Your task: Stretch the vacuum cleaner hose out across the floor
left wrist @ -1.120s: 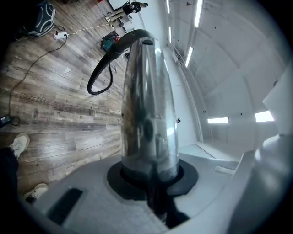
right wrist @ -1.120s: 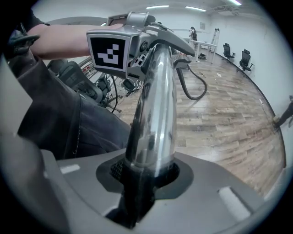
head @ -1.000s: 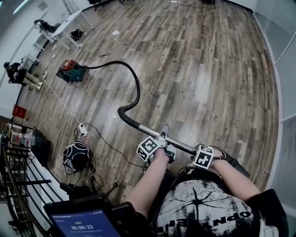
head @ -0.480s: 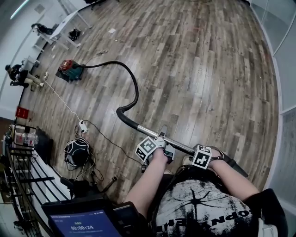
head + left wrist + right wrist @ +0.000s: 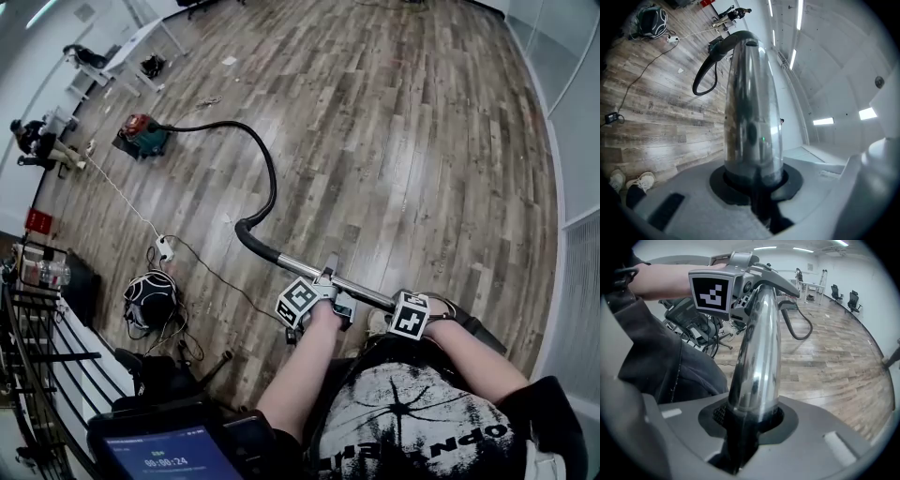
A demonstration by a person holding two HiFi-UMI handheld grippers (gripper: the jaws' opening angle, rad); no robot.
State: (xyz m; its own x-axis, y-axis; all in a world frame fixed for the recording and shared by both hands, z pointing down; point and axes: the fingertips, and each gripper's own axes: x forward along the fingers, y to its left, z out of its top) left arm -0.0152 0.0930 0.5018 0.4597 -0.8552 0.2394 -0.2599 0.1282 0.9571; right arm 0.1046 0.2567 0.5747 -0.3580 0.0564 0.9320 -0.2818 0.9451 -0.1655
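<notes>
**Head view.** The hose (image 5: 269, 173) lies on the floor (image 5: 422, 141) left of centre. It curves from the vacuum (image 5: 141, 134) at upper left down to the tube (image 5: 305, 267) at lower centre, so it is judged not yet fully stretched. The left gripper (image 5: 328, 286) clamps the tube at mid-length. The right gripper (image 5: 405, 305) clamps it nearer the lower-right end. Both forearms reach up from the bottom edge, side by side.

**Handling, as a judgement.** The hose looks soft and ribbed and is likely springy, so it makes a poor grip point. The tube is rigid, polished metal and probably slippery, but it is the sound place to hold. Under pull the vacuum may roll rather than let the curve straighten.

**Left gripper view.** The jaws are closed tight on the tube, which runs up the centre. The hose loops at upper left. The gripper sits near level along the tube.

**Right gripper view.** The jaws are closed on the tube at lower centre. The tube rises to the left gripper at the top. The right gripper is angled down toward the floor.
</notes>
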